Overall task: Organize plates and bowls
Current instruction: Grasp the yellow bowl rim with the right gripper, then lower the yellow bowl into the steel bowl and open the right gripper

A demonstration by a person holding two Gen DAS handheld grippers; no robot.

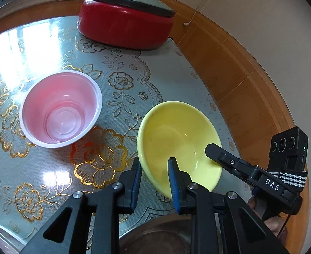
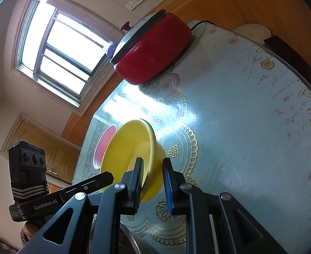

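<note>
Both grippers are clamped on the same glossy yellow ceramic bowl [image 1: 179, 146], one on each side of its rim. The left gripper [image 1: 155, 169] has its jaws drawn in narrow, one blue pad outside the wall and one inside, pinching the near edge. The right gripper [image 2: 153, 169] does likewise on the opposite side, its ribbed pad inside the bowl [image 2: 130, 148] and the blue one against the outer wall, jaws narrow. The bowl sits tilted between them, over the glossy pale-blue tablecloth with gold flowers [image 1: 104, 110]. Just beside it, apart, a pink plastic bowl with a white rim [image 1: 61, 109] stands upright on the cloth. Farther back sits a round red cooker with a grey lid and red knob [image 1: 126, 19], near the wood-panelled wall [image 1: 235, 78]. Below the left gripper, the rim of a metal dish [image 1: 161, 239] shows. A bright window [image 2: 60, 50] glares in the right wrist view.
</note>
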